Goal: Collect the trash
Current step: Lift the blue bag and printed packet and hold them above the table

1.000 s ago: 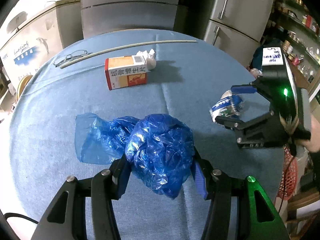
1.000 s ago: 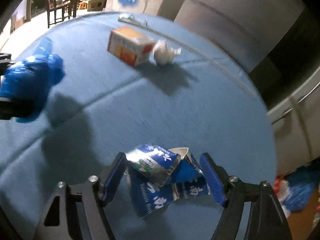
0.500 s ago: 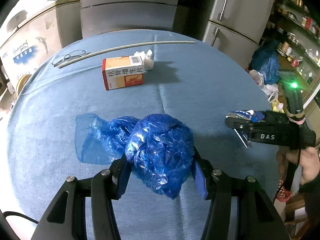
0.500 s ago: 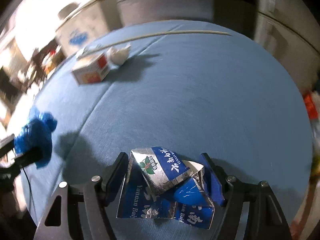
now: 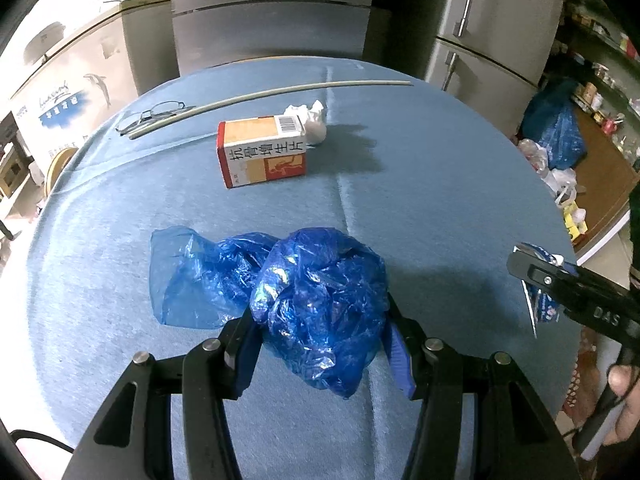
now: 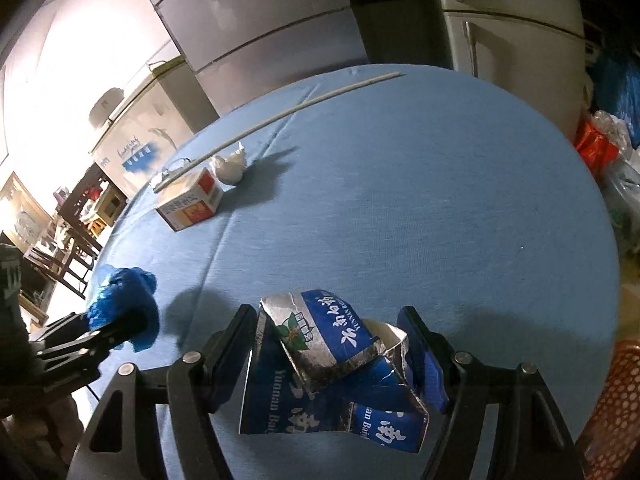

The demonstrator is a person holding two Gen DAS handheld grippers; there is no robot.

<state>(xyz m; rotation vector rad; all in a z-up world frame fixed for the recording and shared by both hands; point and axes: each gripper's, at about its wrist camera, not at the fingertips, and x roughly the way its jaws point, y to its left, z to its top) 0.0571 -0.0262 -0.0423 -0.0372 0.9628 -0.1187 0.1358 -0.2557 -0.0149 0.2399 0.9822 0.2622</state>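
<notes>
My left gripper (image 5: 320, 344) is shut on a crumpled blue plastic bag (image 5: 320, 300), part of which trails left on the round blue table (image 5: 440, 200). My right gripper (image 6: 332, 356) is shut on a flattened blue-and-silver carton (image 6: 332, 364), held above the table's near right edge; in the left wrist view the carton (image 5: 540, 304) shows at the far right. An orange-and-white box (image 5: 262, 152) lies further back with a white crumpled tissue (image 5: 310, 120) touching its far right corner. In the right wrist view the bag (image 6: 122, 304) sits at the left.
A long pale rod (image 5: 272, 96) and a pair of glasses (image 5: 154, 114) lie near the table's far edge. Fridges (image 5: 500, 20) stand behind. Blue and white bags (image 5: 556, 136) crowd the floor at right. An orange mesh basket (image 6: 616, 408) sits below the table's right edge.
The right gripper, holding the carton, has rolled over and drawn back toward the table's right edge and slightly up. The left gripper and blue bag stayed still.
</notes>
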